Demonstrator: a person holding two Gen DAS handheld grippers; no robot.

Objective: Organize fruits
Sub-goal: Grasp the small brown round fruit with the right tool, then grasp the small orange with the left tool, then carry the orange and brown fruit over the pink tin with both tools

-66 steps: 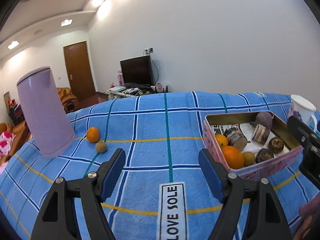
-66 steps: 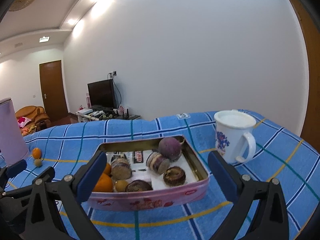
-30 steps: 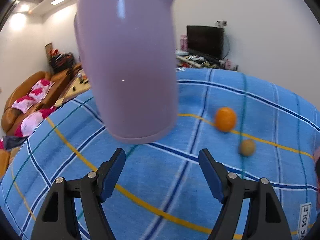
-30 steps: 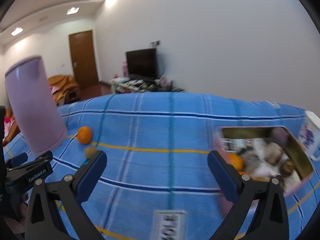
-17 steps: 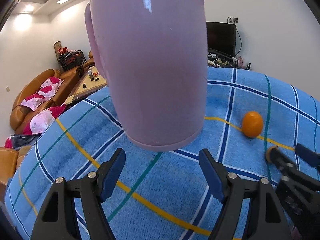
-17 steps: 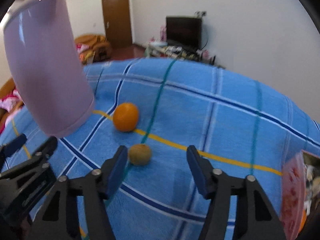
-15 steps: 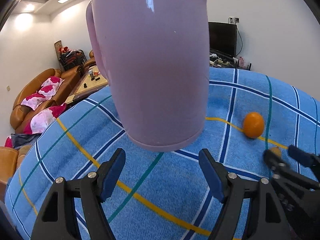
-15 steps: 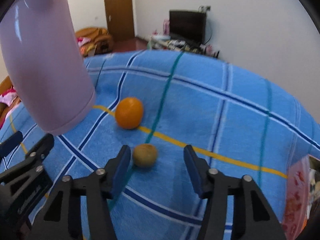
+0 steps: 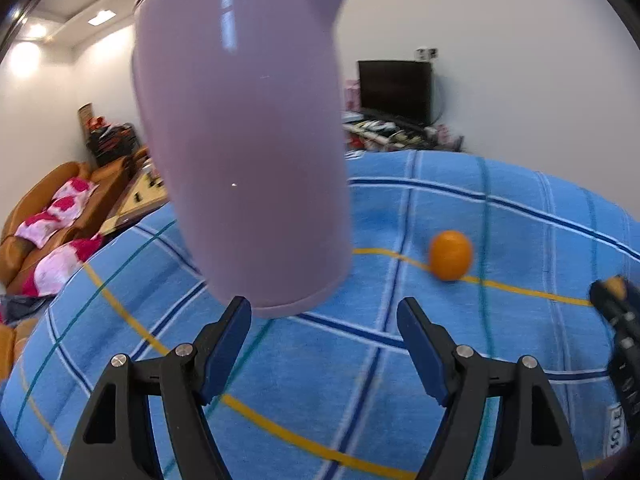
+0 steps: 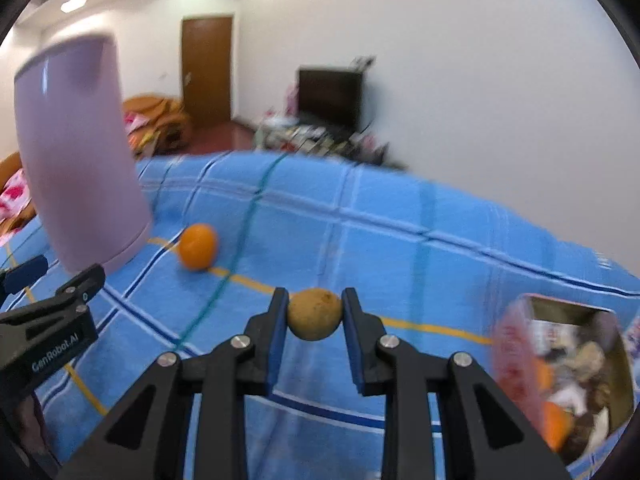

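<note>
Fruit of a small, round, tan-brown kind [image 10: 315,314] is clamped between the blue pads of the right tongs [image 10: 315,316], taken across its widest part and held a little above the blue checked cloth [image 10: 400,240] that covers the desk. It is judged light and fairly firm, with a matt, slightly speckled skin that should not slip against the flat pads; since the body is rounded, a hold across the middle is thought safest, as a hold nearer an end could let it roll out. A hard squeeze is judged unwise, because the flesh may bruise. A smooth, glossy orange [image 10: 198,246] is seen lying on the cloth near the base of a tall lilac jug [image 10: 80,160], whose plastic-looking wall is plain and slightly tapered. The orange is judged somewhat heavier and more slippery, and would likewise be best taken across its widest part. At the right edge of the right wrist view a pink tin [image 10: 560,380] is shown, blurred, with other fruits and dark round pieces inside; it is taken to be the place where fruits are gathered. The left tongs [image 9: 324,344] are held wide apart with nothing between them, close in front of the jug [image 9: 244,152], with the orange [image 9: 451,255] lying well to their right.
</note>
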